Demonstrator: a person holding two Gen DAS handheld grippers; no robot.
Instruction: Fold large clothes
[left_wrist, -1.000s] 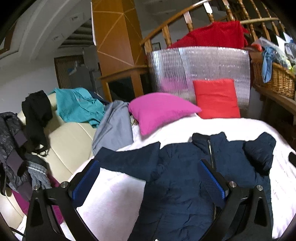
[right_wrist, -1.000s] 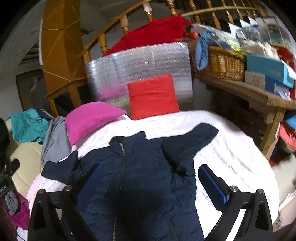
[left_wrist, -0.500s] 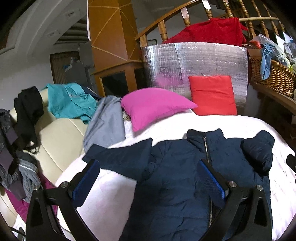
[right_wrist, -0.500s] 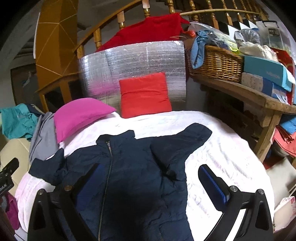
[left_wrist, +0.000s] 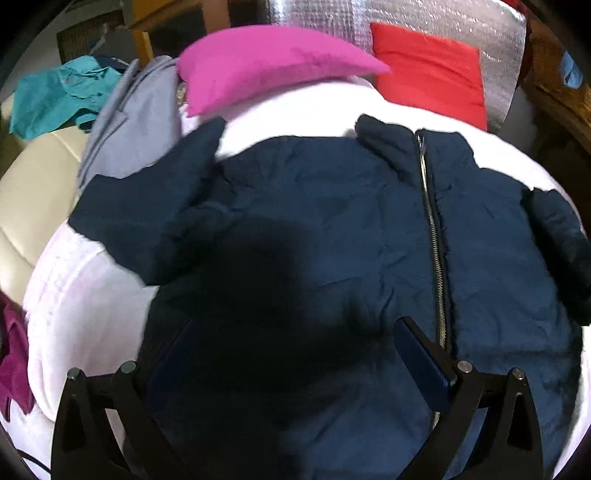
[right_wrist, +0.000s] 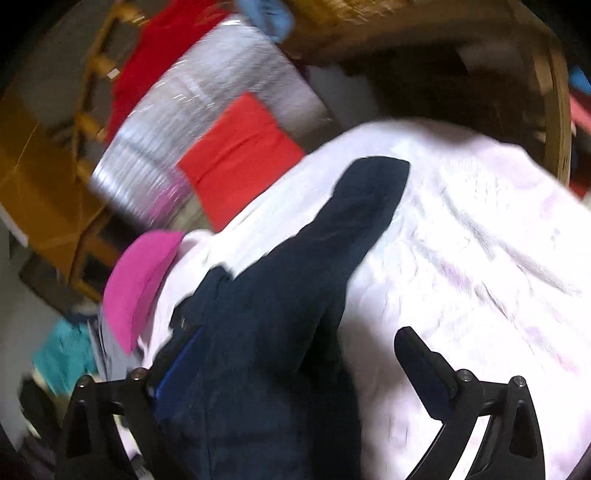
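A navy puffer jacket (left_wrist: 332, 221) lies front up on a white-covered bed (left_wrist: 85, 302), zipper (left_wrist: 434, 240) closed, its left sleeve (left_wrist: 147, 199) stretched toward the grey garment. My left gripper (left_wrist: 295, 362) hangs open low over the jacket's lower front, casting a dark shadow there. In the tilted, blurred right wrist view, my right gripper (right_wrist: 295, 365) is open close above the jacket (right_wrist: 258, 332), its right sleeve (right_wrist: 365, 195) reaching out over the white cover (right_wrist: 480, 258).
A pink pillow (left_wrist: 266, 62) and a red pillow (left_wrist: 432, 70) lie at the head of the bed before a silver foil panel (left_wrist: 369, 14). A grey garment (left_wrist: 136, 114) and a teal one (left_wrist: 55, 96) lie on a cream sofa (left_wrist: 29, 177) at left.
Both grippers have dropped down toward the jacket, which now fills the views. The right gripper has also rolled, tilting its view. Both stay open.
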